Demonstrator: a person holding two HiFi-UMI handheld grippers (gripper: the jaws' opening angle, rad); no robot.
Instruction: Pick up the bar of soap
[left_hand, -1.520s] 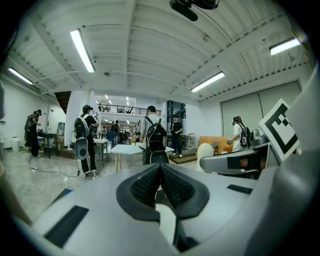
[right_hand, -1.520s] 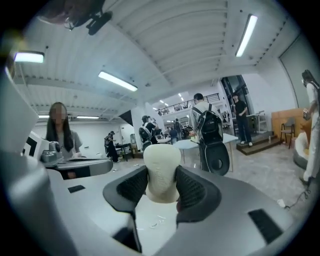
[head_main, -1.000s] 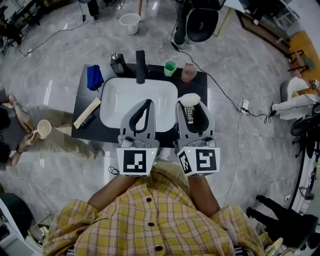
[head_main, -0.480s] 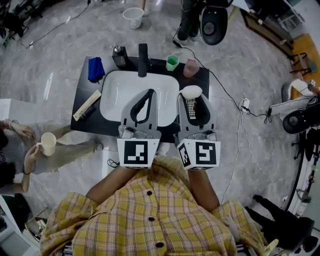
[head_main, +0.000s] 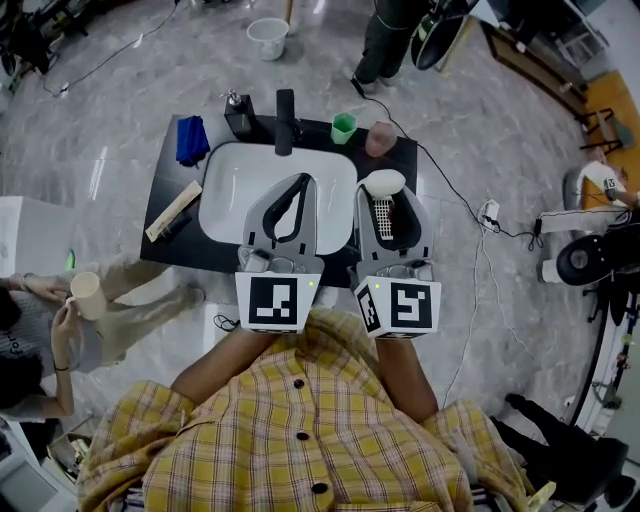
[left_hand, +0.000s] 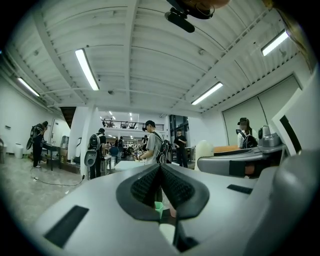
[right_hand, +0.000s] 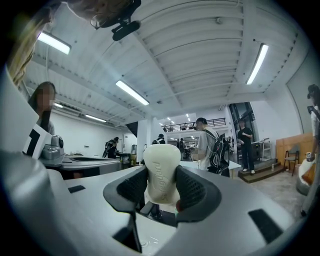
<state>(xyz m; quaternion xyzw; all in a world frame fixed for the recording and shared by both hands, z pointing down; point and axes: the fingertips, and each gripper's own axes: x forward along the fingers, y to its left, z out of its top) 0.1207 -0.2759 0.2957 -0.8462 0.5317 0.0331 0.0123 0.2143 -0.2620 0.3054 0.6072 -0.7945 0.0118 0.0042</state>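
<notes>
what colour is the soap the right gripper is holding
Creamy off-white; the bar of soap shows best in the right gripper view, clamped between the jaws.

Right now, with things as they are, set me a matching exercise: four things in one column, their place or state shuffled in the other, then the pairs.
Things
1. soap
2. green cup
3. blue cloth
4. left gripper

Place or state
A. jaws together, nothing between them
B. far left corner of the counter
C. clamped in the right gripper's jaws
D. beside the pink cup, behind the basin

Pairs: 1-C, 2-D, 3-B, 4-A
</notes>
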